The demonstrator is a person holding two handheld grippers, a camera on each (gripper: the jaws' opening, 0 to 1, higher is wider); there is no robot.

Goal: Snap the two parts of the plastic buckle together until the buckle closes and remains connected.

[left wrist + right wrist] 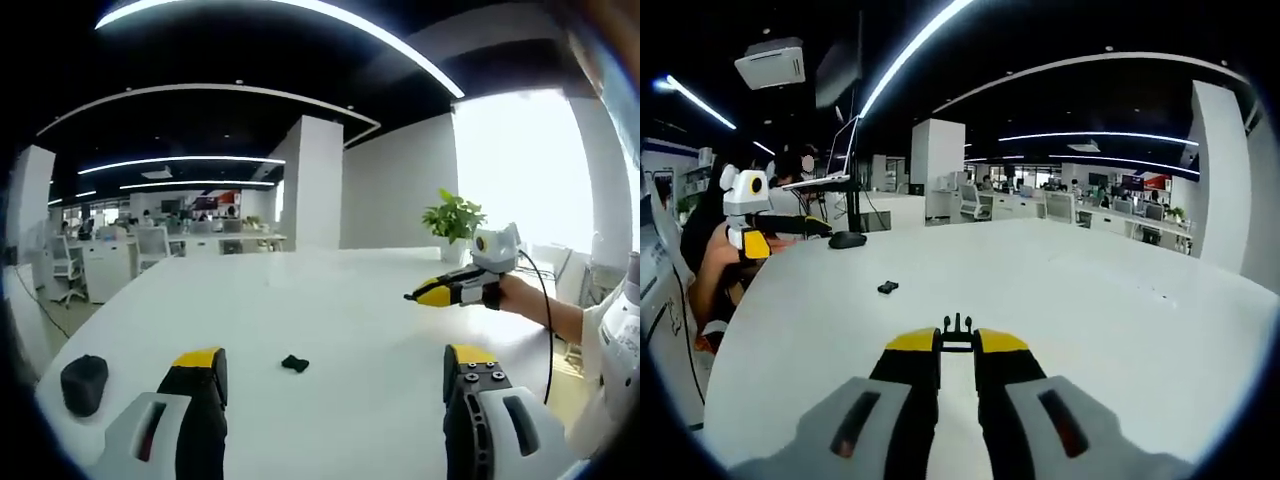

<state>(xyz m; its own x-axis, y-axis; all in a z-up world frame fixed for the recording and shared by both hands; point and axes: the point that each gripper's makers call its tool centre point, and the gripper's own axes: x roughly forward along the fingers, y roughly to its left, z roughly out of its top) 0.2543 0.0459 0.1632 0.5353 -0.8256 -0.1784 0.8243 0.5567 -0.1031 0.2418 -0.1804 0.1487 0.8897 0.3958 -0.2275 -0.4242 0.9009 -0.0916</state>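
Yellow-tipped jaws of left tool point(335, 365) spread wide and empty in left gripper view, hovering over white tabletop point(330, 300), seemingly poised to fetch loose buckle half point(294, 363) lying small and black just ahead between them. Off to the side, right tool point(432, 294) held aloft in a hand point(515, 293), jaws drawn together, apparently carrying its own piece above the surface. Dark mouse-like object point(84, 383) near the tabletop's edge. Potted plant point(454, 220) by a bright window; open-plan office beyond, desks, chairs and strip lights under a dark ceiling.

Close up in right gripper view, right tool point(957, 345) clamped on pronged buckle half point(957, 329), prongs pointing forward, likely kept that way for pushing into its mate. Mate point(887, 287) resting alone farther out on the tabletop point(1120, 300), well apart from the held piece; joining not yet begun. Left tool point(758, 243) raised at far side. Same dark mouse-like object point(847, 239) behind, laptop point(830, 165) on a stand, office rows receding.
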